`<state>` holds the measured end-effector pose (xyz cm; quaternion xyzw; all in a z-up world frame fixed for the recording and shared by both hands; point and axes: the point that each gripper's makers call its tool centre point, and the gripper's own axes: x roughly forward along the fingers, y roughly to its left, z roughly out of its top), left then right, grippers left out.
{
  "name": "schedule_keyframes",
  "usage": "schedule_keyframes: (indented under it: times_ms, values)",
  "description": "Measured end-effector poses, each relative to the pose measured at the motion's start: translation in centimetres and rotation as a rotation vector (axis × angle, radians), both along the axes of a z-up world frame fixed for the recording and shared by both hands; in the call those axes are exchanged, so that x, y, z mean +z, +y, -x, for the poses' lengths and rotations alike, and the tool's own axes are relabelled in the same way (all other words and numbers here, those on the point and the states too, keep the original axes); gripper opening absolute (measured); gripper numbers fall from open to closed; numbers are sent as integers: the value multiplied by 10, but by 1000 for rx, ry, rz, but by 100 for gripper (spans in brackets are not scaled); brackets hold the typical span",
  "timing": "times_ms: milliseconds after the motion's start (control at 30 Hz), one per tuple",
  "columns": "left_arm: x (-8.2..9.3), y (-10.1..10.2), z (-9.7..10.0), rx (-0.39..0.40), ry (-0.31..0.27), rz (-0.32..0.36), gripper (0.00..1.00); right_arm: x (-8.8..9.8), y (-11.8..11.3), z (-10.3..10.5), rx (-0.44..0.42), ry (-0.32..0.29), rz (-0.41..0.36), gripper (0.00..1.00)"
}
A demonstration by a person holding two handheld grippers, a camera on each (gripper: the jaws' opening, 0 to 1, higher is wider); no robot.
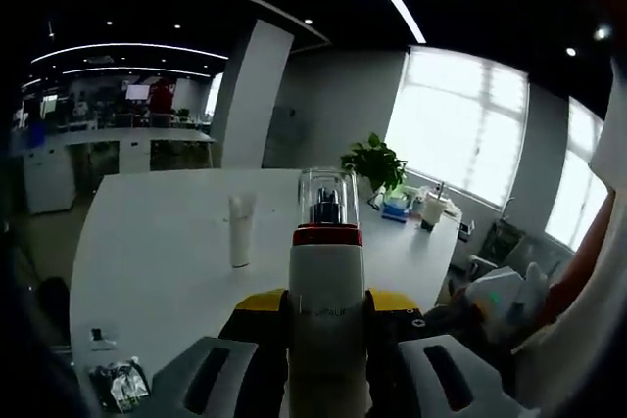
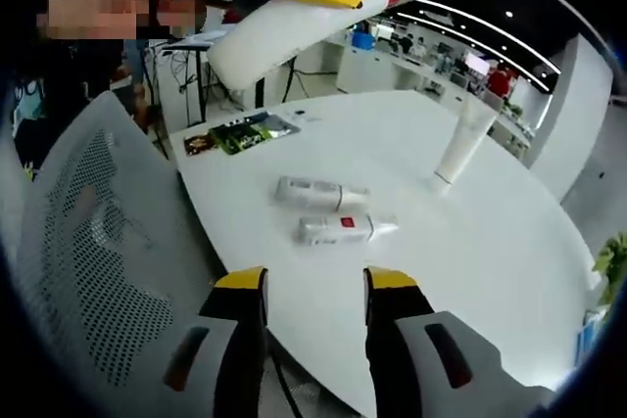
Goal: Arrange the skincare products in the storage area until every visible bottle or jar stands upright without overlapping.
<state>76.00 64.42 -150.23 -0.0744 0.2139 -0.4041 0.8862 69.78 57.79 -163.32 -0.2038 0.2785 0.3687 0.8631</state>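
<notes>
Seemingly plastic, cylindrical bottle (image 1: 326, 310) fills left tool (image 1: 326, 305).

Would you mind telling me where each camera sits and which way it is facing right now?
Left gripper view: rides the left gripper, looking along the white table; its jaws clamp a white pump bottle.
Right gripper view: rides the right gripper, looking down at two lying bottles; jaws apart, empty.
Shared: the pump bottle, the standing white tube, the table.
</notes>
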Motion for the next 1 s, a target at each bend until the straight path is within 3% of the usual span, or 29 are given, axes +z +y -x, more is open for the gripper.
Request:
schedule_keyframes:
  times_ms: [133, 200, 733, 867, 967, 1000]
  values:
    - [8, -1, -2, 3, 4, 15, 28, 7, 2, -2, -8, 13, -57, 38]
    - [9, -3, -4, 2, 4, 18, 28, 18, 4, -4, -36, 11, -144, 38]
    - [12, -7, -5, 51, 11, 37, 28, 69, -13, -23, -158, 96, -525, 48]
    - [13, -9, -5, 62, 16, 48, 28, 86, -23, -32, -182, 81, -593, 49]
    - [15, -14, -4, 66, 14, 73, 28, 112, -34, -46, -210, 25, -681, 48]
    - [18, -17, -4, 67, 10, 78, 28, 114, -37, -48, -214, 31, -689, 49]
